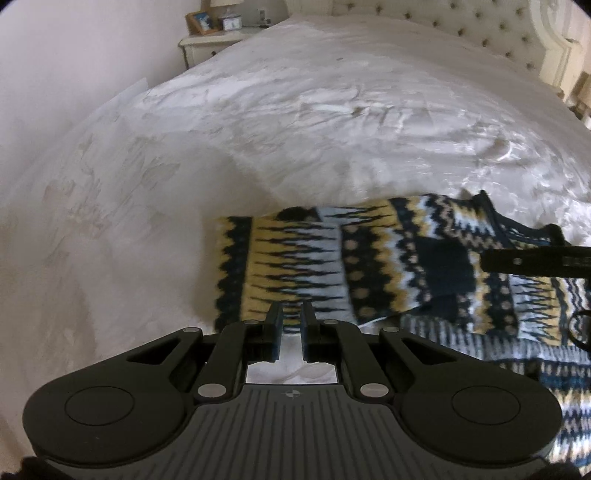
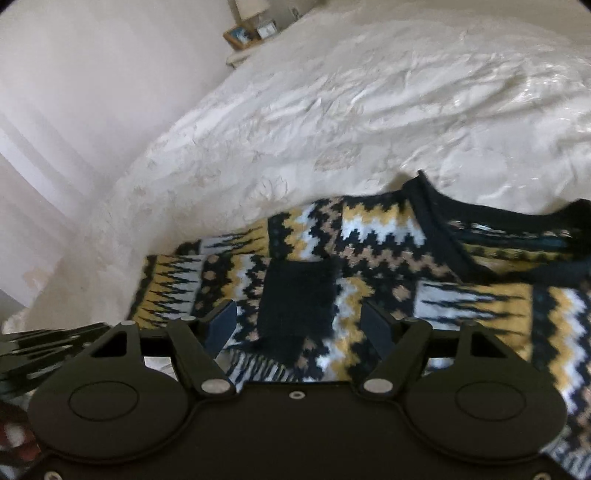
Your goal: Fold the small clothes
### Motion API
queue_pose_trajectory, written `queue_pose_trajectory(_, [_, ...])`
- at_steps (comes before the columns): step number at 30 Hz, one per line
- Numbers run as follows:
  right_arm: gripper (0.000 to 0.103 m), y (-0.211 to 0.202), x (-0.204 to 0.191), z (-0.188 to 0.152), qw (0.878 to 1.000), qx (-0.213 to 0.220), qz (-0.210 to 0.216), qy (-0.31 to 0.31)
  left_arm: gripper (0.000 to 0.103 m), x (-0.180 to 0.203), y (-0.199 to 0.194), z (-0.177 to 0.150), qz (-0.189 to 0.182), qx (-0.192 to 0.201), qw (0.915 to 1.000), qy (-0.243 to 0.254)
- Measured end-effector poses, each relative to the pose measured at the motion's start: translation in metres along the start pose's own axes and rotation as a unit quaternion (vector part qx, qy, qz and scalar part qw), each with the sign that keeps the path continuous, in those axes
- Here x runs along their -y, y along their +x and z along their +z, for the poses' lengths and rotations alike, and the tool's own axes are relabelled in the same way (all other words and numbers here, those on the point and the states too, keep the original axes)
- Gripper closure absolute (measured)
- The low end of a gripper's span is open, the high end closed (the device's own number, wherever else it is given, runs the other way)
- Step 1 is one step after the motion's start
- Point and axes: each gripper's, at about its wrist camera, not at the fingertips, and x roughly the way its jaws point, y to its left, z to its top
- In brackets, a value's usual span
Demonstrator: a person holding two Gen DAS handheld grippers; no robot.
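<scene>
A patterned knit sweater (image 1: 369,266) in navy, yellow, white and tan lies on the white bed (image 1: 295,110). One sleeve is folded across its body. My left gripper (image 1: 291,314) hovers at the sleeve's near edge with its jaws a narrow gap apart and nothing between them. The right gripper's black finger (image 1: 532,260) reaches in from the right over the sweater. In the right wrist view the sweater (image 2: 369,266) fills the lower half, with its navy collar (image 2: 480,221) at the right. My right gripper (image 2: 299,321) is wide open just above the sweater's dark patch.
A bedside table (image 1: 207,44) with a framed photo (image 1: 199,22) and a lamp stands at the far left beside the pale wall. A tufted headboard (image 1: 480,26) runs along the far right. The bedspread (image 2: 369,92) is wrinkled.
</scene>
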Motion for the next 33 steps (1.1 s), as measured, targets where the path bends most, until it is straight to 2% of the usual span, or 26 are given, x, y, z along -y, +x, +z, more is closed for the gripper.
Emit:
queue_pose_trajectory(6, [0.026,0.038,-0.001,0.004,0.999,-0.027,-0.014,0.008,0.093,-0.02,0.005,-0.003,0.006,-0.008,0.9999,-0.005])
queue_pose_trajectory(12, [0.025,0.059,0.003,0.004,0.998,-0.041,-0.02,0.038,0.093,-0.04,0.009,-0.003,-0.004,-0.012,0.9998,-0.014])
queue_pose_trajectory(14, [0.035,0.062,0.003,0.005,0.998,-0.044,-0.018,0.046,0.093,-0.047,0.009,-0.003,-0.004,-0.013,0.9996,-0.023])
queue_pose_trajectory(16, [0.068,0.064,0.002,0.007,0.997,-0.052,-0.033,0.049,0.093,-0.051,0.009,-0.002,-0.001,-0.013,0.9995,-0.03])
queue_pose_trajectory(18, [0.086,0.065,0.002,0.011,0.996,-0.057,-0.029,0.055,0.093,-0.053,0.008,-0.002,0.004,-0.012,0.9994,-0.032])
queue_pose_trajectory(20, [0.088,0.058,-0.005,0.014,0.998,-0.05,-0.026,0.04,0.093,-0.053,0.007,-0.001,0.007,-0.009,0.9993,-0.035])
queue_pose_trajectory(23, [0.088,0.033,-0.014,0.023,0.999,-0.03,-0.012,0.029,0.093,-0.049,0.003,0.002,0.008,-0.001,0.9993,-0.037])
queue_pose_trajectory(26, [0.088,-0.012,-0.014,0.031,0.999,0.009,0.005,0.033,0.093,-0.041,0.0,0.006,0.005,0.01,0.9992,-0.039])
queue_pose_trajectory(30, [0.088,-0.082,0.001,0.039,0.998,0.061,0.005,0.029,0.093,-0.022,-0.008,0.011,-0.008,0.026,0.9989,-0.039])
queue_pose_trajectory(33, [0.088,-0.12,0.02,0.045,0.996,0.072,0.024,0.05,0.093,-0.005,-0.01,0.012,-0.018,0.032,0.9988,-0.034])
